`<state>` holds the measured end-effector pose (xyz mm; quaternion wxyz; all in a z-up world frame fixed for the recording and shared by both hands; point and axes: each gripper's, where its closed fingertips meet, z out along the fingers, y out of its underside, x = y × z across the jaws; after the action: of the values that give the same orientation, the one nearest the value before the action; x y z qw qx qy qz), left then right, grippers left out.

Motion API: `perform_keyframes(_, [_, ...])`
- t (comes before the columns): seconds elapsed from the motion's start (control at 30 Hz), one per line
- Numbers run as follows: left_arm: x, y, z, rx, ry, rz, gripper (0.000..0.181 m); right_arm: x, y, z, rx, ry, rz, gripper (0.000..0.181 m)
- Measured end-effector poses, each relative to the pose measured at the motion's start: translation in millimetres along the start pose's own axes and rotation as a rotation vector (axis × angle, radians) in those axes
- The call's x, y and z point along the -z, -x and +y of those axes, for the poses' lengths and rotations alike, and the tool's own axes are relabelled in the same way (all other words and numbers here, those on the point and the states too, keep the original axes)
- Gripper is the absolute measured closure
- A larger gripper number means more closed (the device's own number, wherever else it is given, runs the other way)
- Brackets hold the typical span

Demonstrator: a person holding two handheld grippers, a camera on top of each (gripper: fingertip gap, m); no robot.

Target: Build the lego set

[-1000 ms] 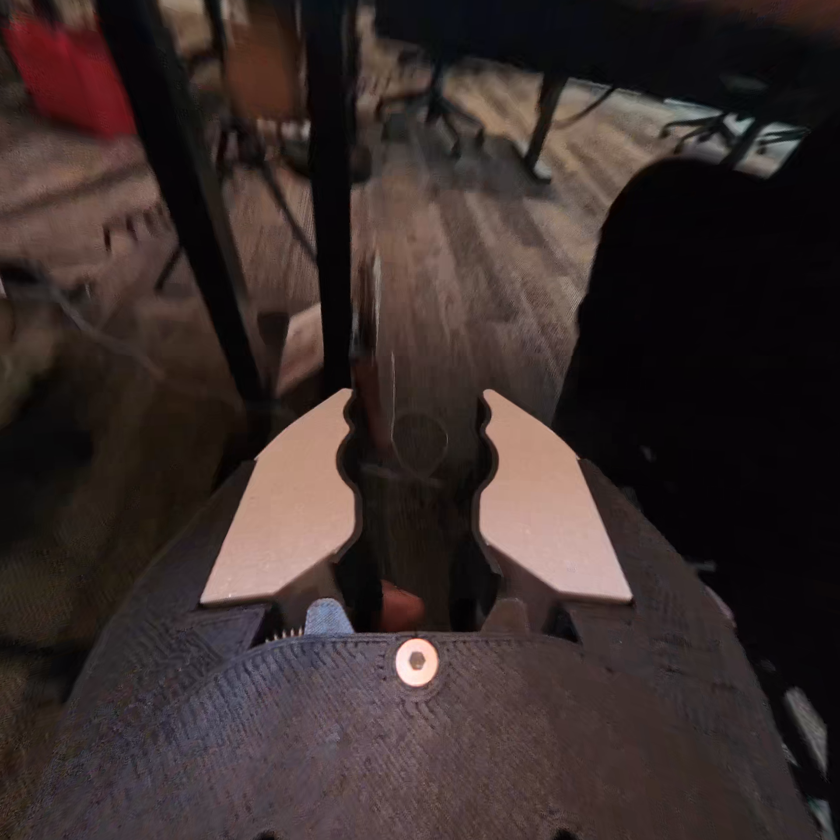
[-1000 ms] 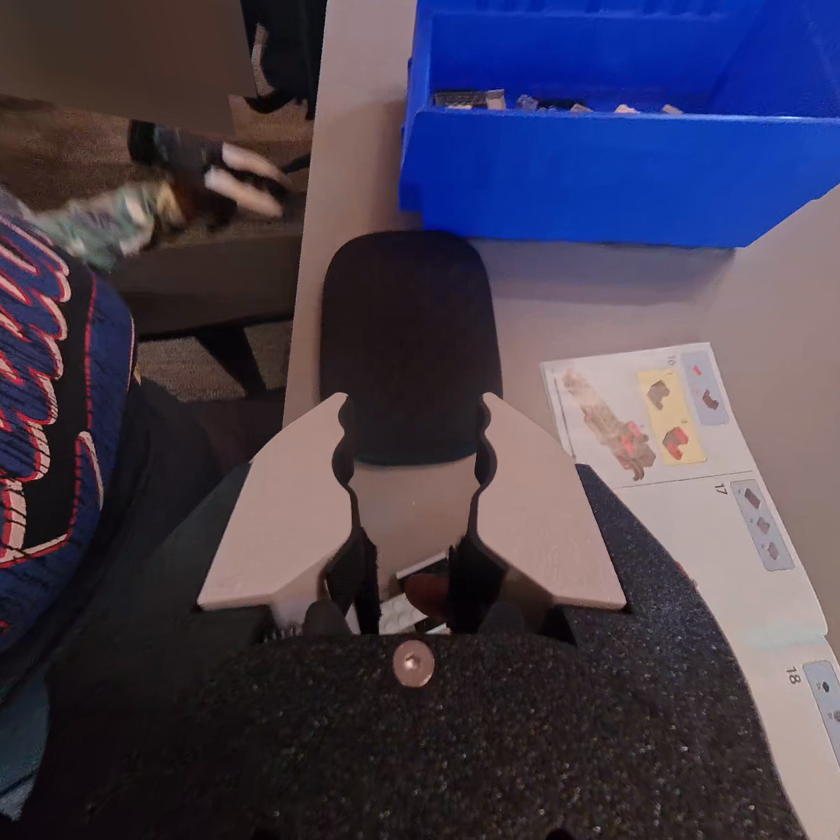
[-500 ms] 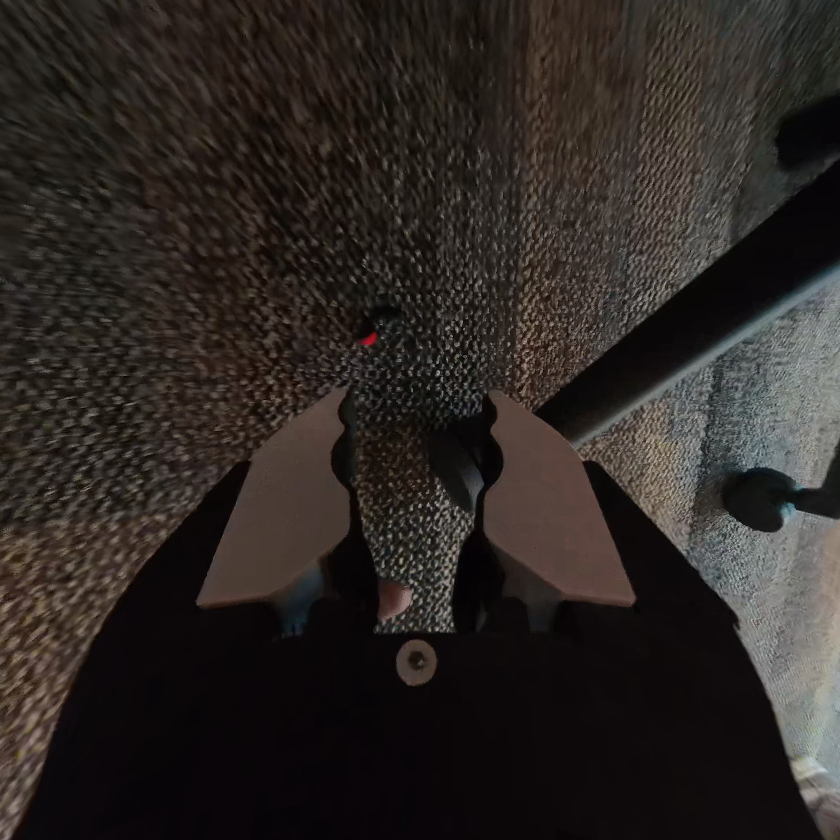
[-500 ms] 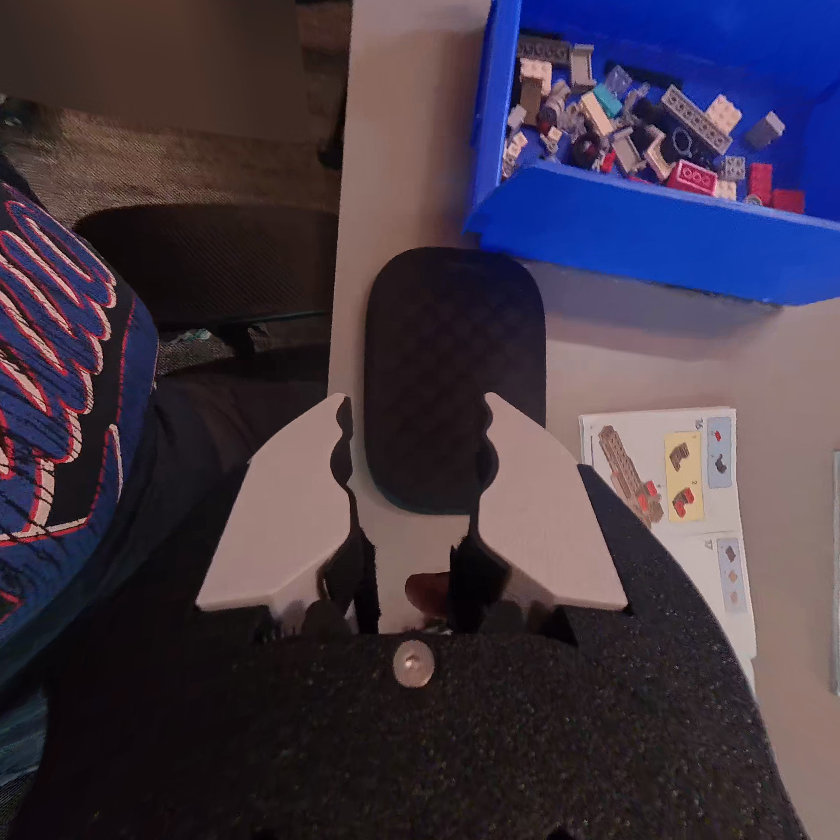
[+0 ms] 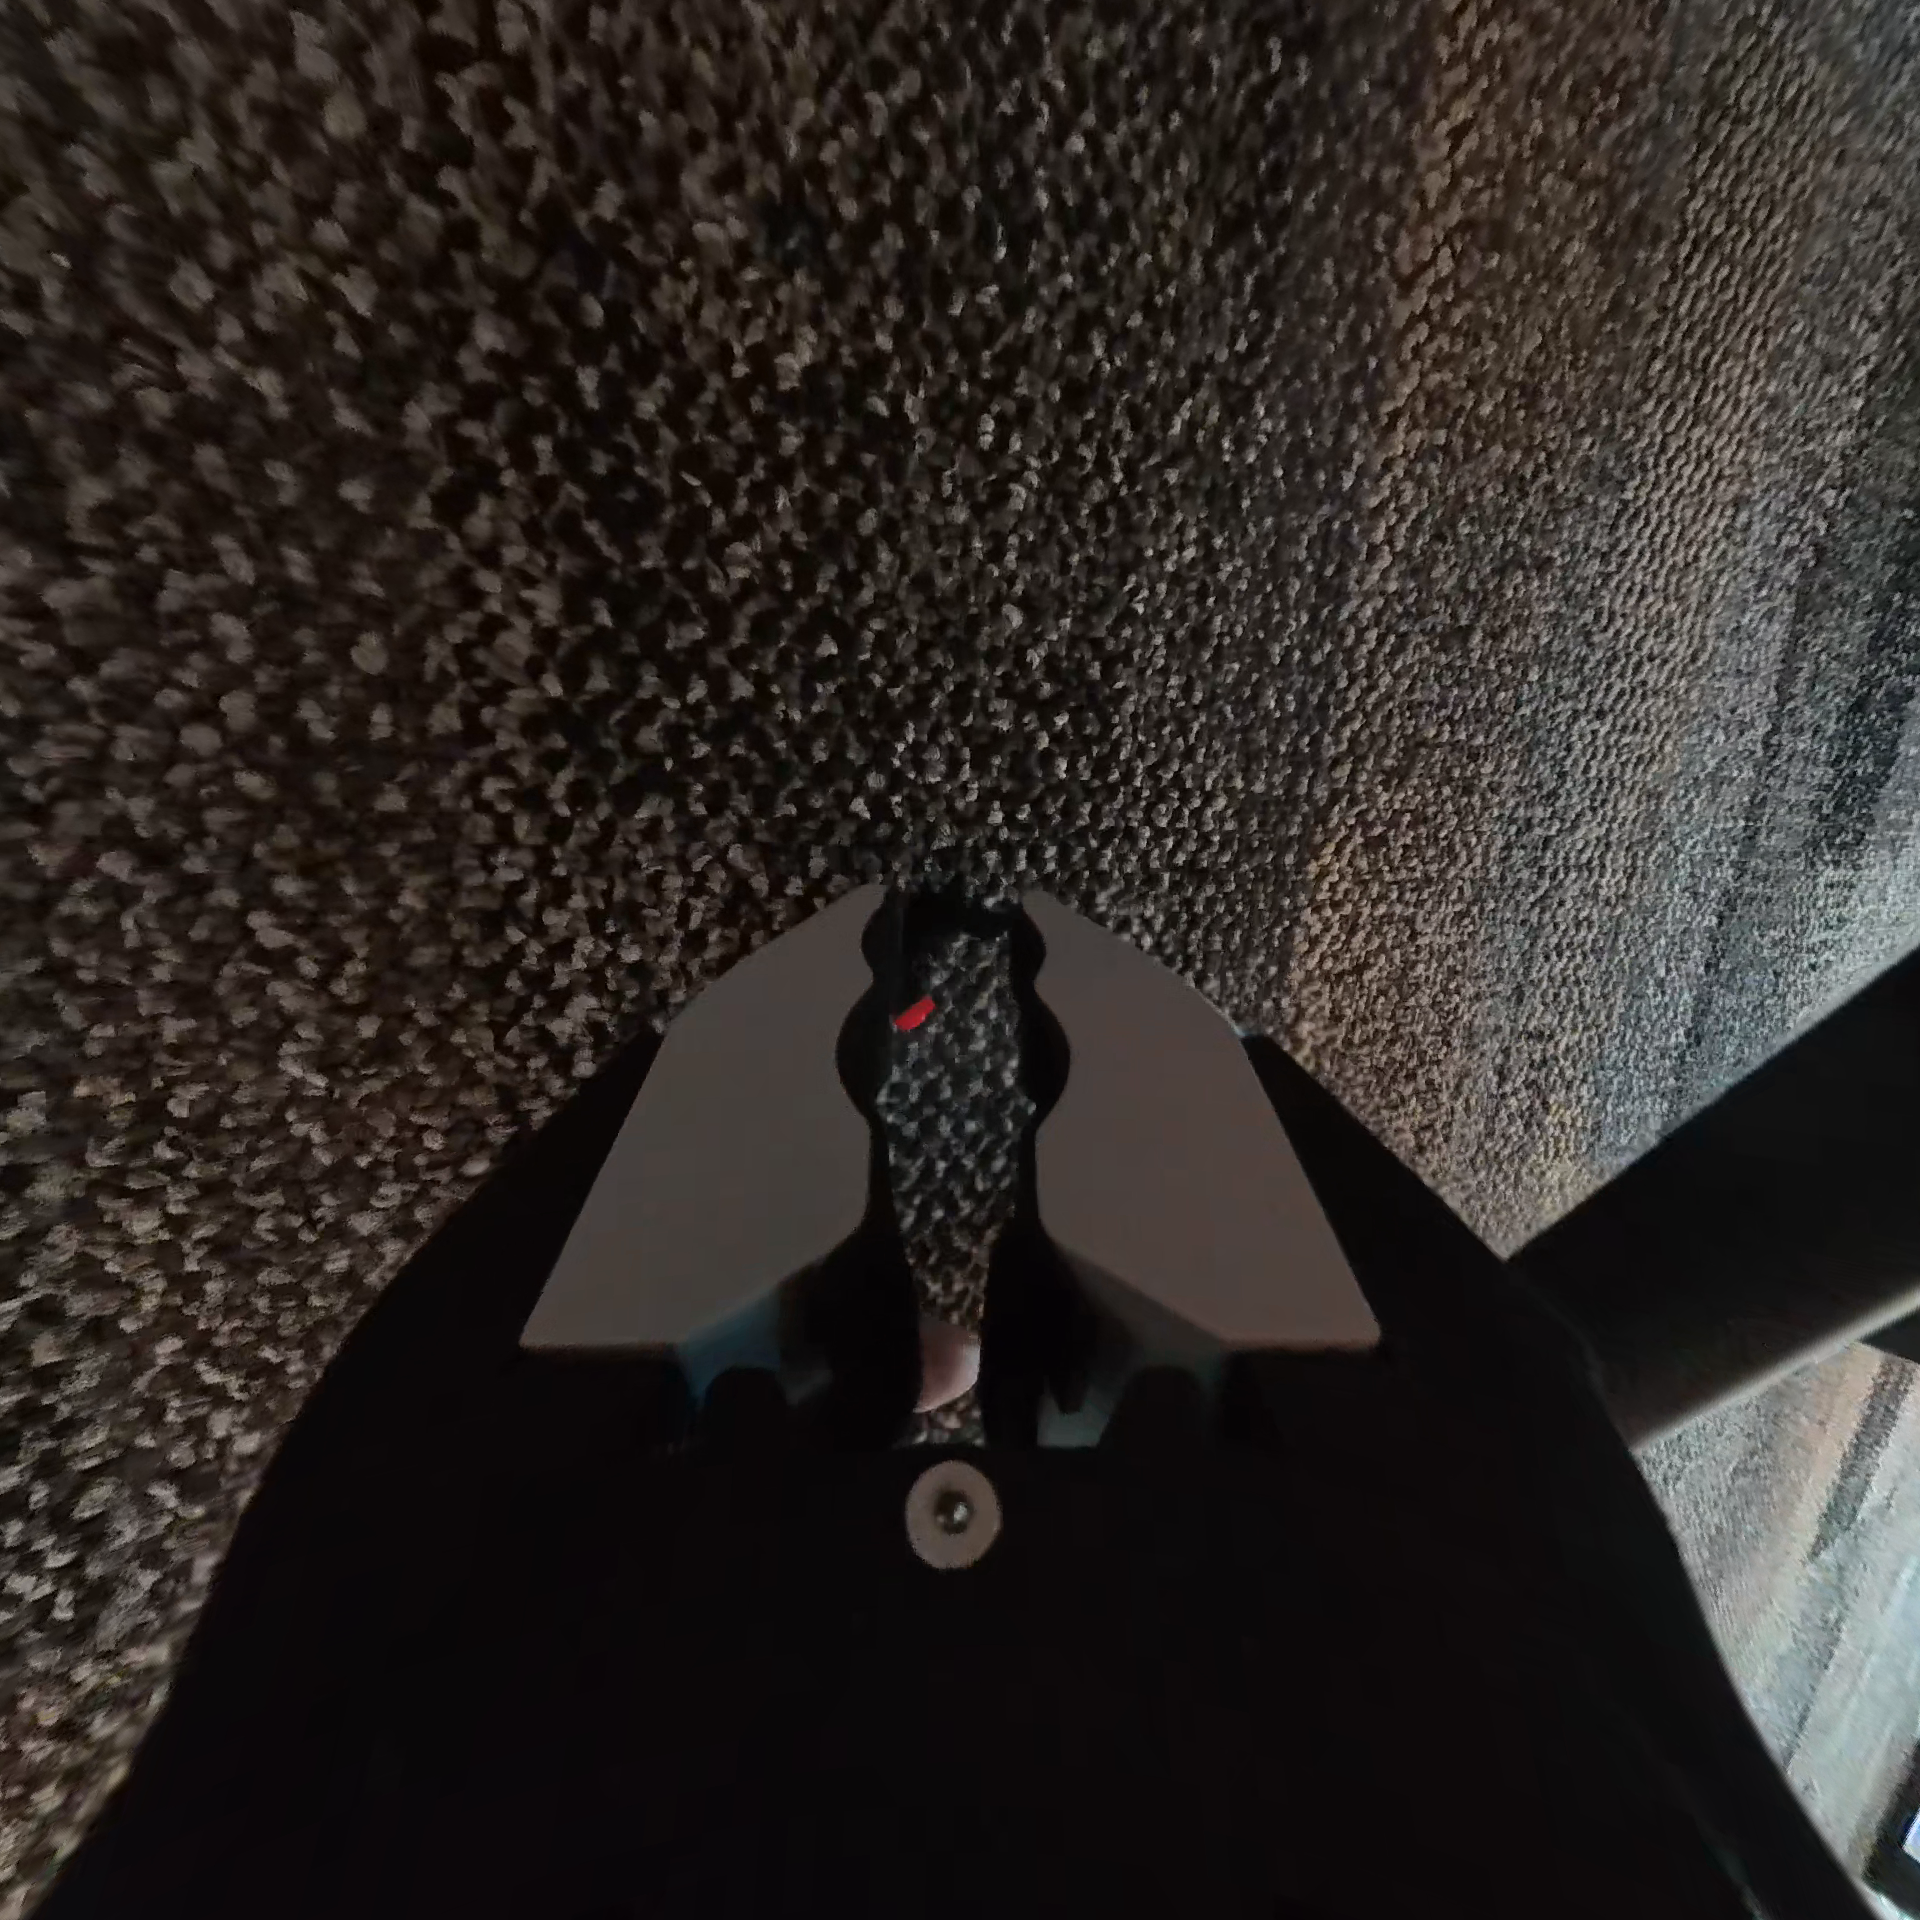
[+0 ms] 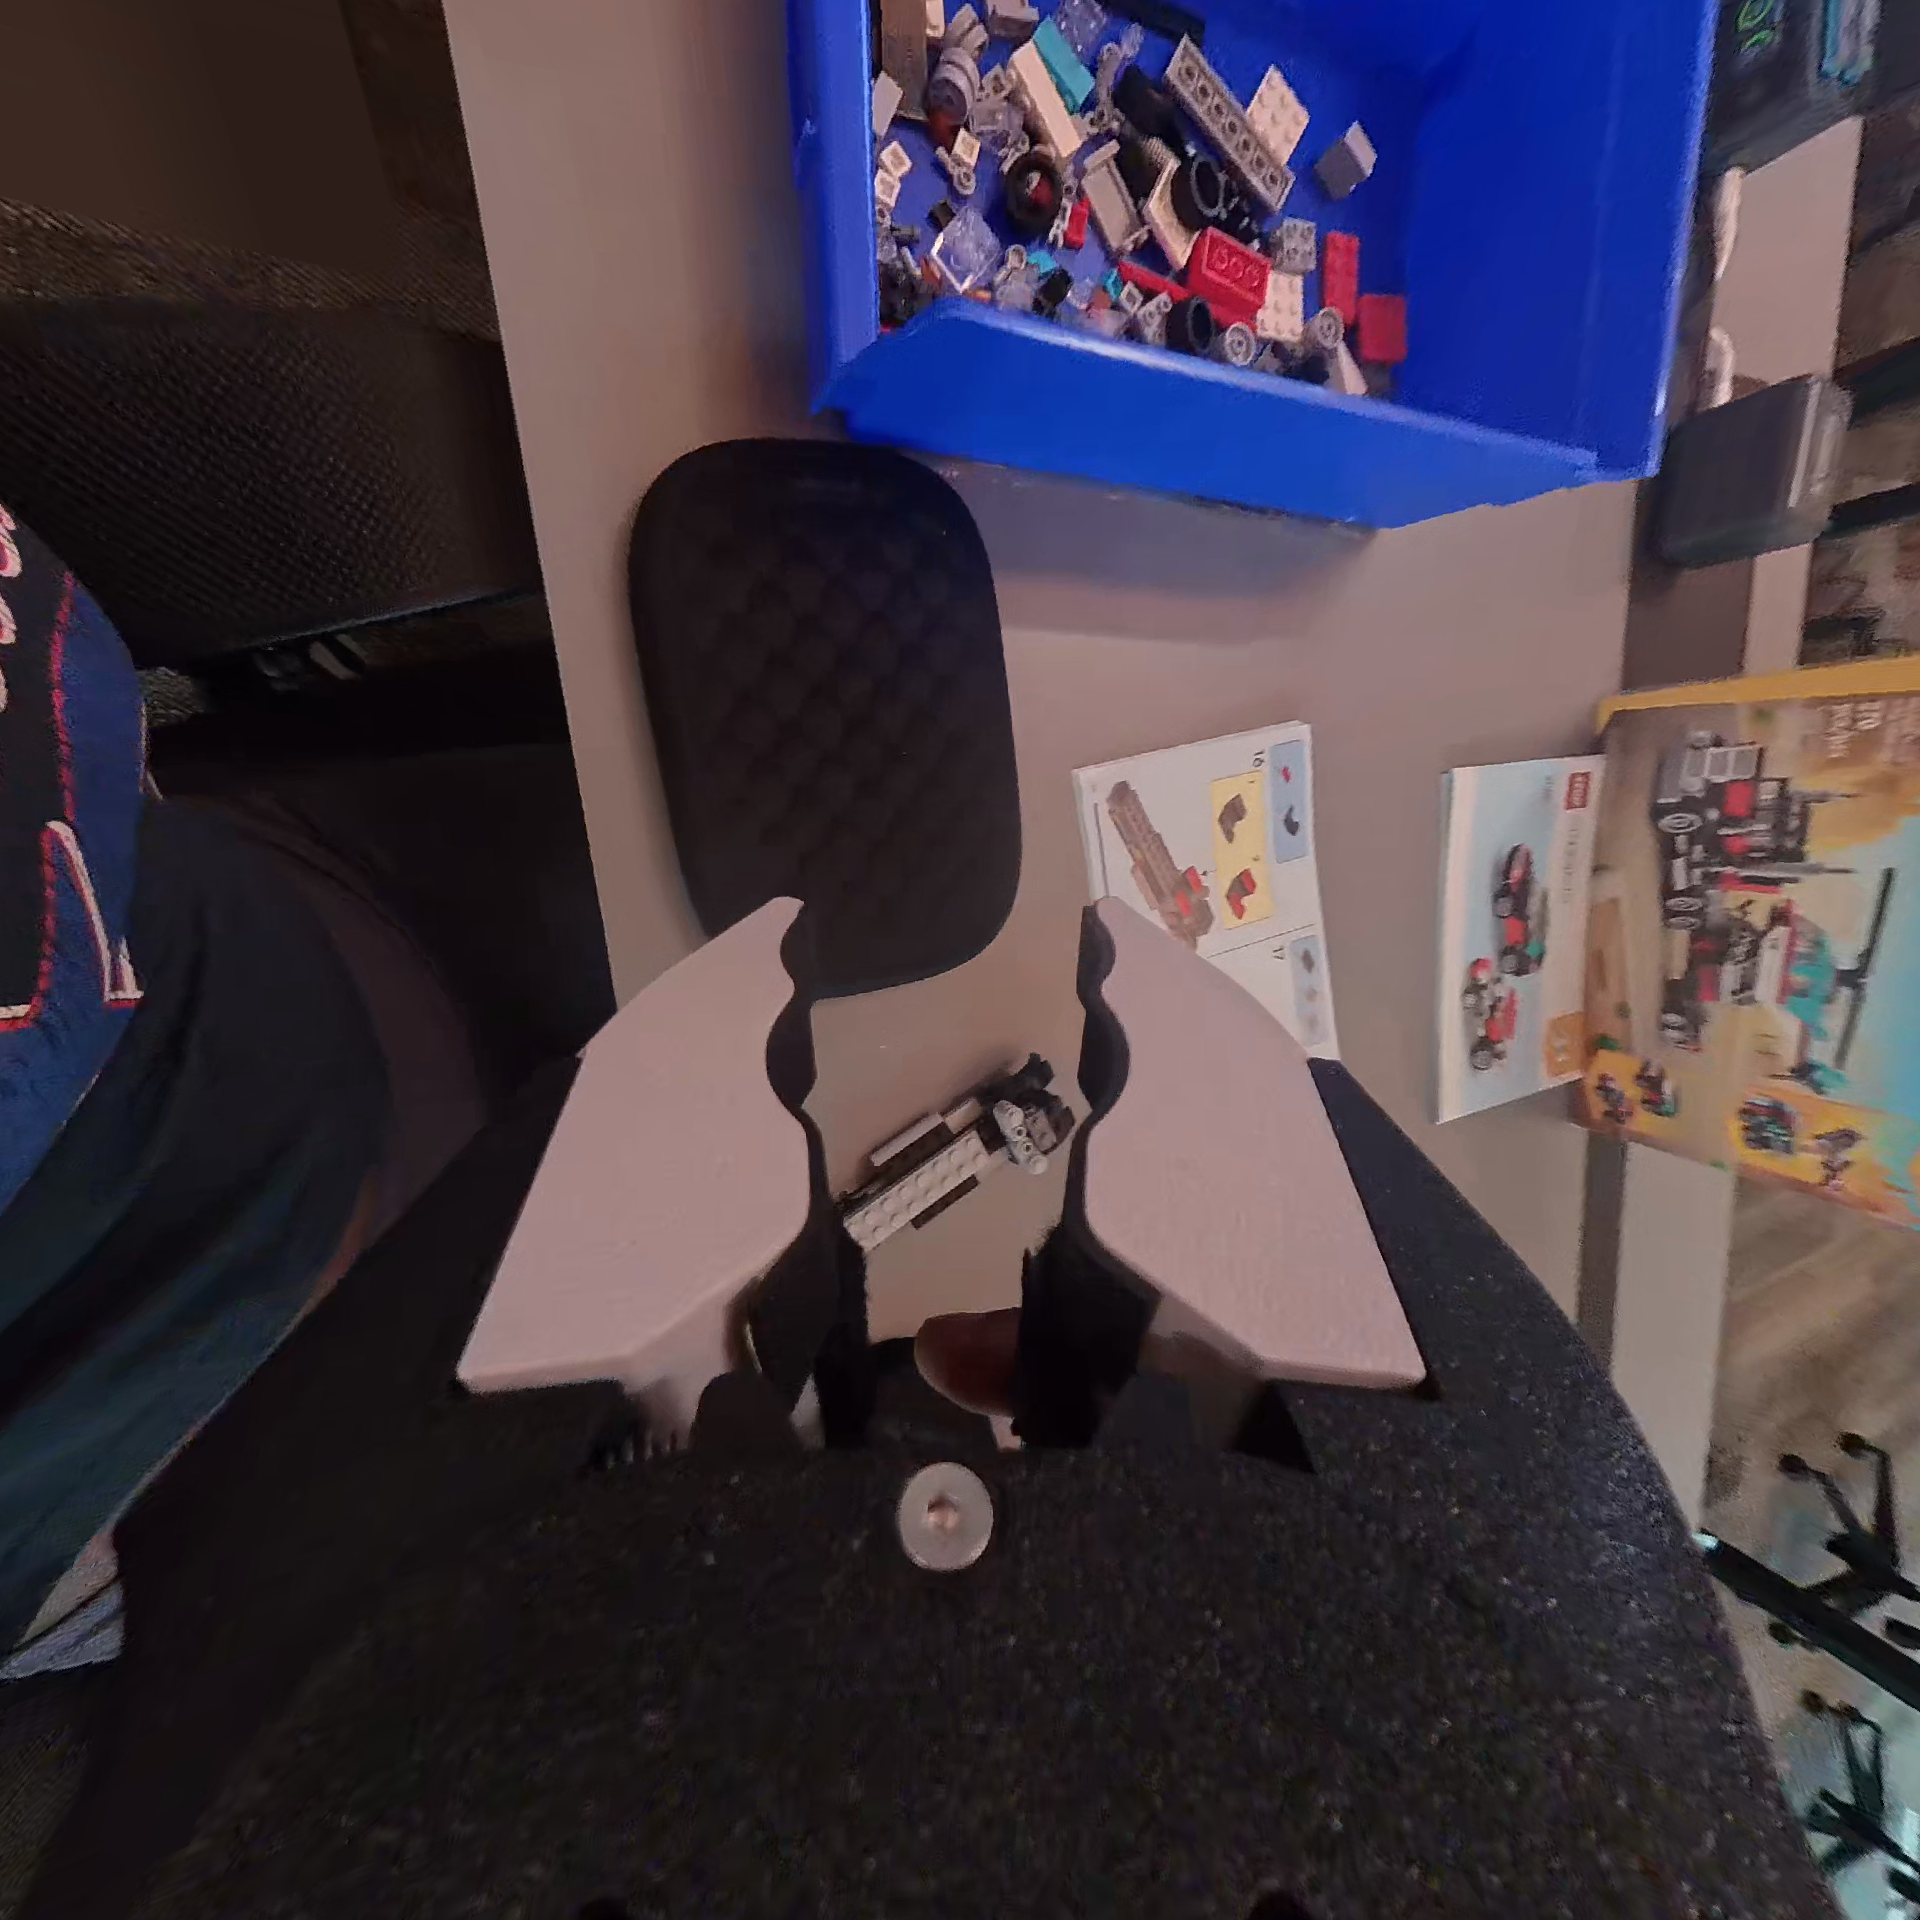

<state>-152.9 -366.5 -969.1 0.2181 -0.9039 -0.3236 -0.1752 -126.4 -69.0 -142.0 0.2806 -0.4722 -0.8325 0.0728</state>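
Observation:
In the left wrist view my left gripper (image 5: 953,914) is down on the dark speckled carpet (image 5: 935,468). Its jaws have narrowed around a small black piece with a red spot (image 5: 912,1013), which sits against the left finger. In the right wrist view my right gripper (image 6: 940,914) is open and empty above the beige table (image 6: 1351,644). A partly built white, grey and black lego model (image 6: 956,1153) lies on the table below the gap between its fingers. A blue bin (image 6: 1195,416) with several loose bricks stands at the far end.
A black quilted pad (image 6: 821,707) lies ahead of the right gripper. An open instruction booklet (image 6: 1205,831), a second booklet (image 6: 1517,935) and the set's box (image 6: 1766,935) lie to the right. A person's clothing (image 6: 62,831) is at the left. A black bar (image 5: 1714,1195) crosses the carpet on the right.
My left gripper swung down from facing the room to the carpet, reached the small red-marked piece and narrowed around it. My right gripper rose and pulled back, bringing the model and box into view.

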Motion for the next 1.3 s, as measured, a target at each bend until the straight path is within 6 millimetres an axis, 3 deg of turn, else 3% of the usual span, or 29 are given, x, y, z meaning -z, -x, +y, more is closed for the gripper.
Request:
perform_keyframes(0.27, [-3.5, -4.0, 13.3, -0.123, 0.070, -0.001, 0.158, 8.1, -10.3, -8.5, 0.013, -0.008, 0.039, 0.134])
perform_keyframes(0.4, [-7.1, 4.0, 17.6, -0.148, 0.104, -0.031, 0.165, 10.2, -15.1, -6.2, 0.005, -0.002, 0.058, 0.134])
perform_keyframes(0.57, [-9.7, 9.3, 39.3, -0.162, 0.263, -0.026, 0.176, 12.5, -14.7, -6.8, 0.018, 0.007, 0.082, 0.135])
perform_keyframes(0.67, [-3.7, 13.7, 20.0, 0.061, 0.116, -0.028, 0.176, 15.2, -14.0, -5.3, 0.027, -0.008, 0.086, 0.136])
perform_keyframes(0.77, [21.8, 16.1, -18.3, 0.316, -0.131, 0.030, 0.176, 21.0, -18.5, 3.8, -0.003, -0.064, 0.090, 0.135])
perform_keyframes(0.87, [77.5, 16.5, -71.3, 0.492, -0.439, 0.119, 0.176, 31.4, -29.6, 18.0, -0.063, -0.165, 0.103, 0.135])
perform_keyframes(0.97, [163.6, 15.5, -132.3, 0.594, -0.780, 0.235, 0.176, 42.6, -45.0, 31.2, -0.084, -0.273, 0.127, 0.137])
perform_keyframes(1.13, [343.7, 0.4, -221.6, 0.598, -1.194, 0.363, 0.176, 57.3, -66.9, 37.7, -0.065, -0.472, 0.121, 0.138])
perform_keyframes(1.3, [529.3, -62.4, -299.4, 0.573, -1.388, 0.555, 0.177, 62.1, -67.5, 29.8, 0.041, -0.663, 0.046, 0.138])
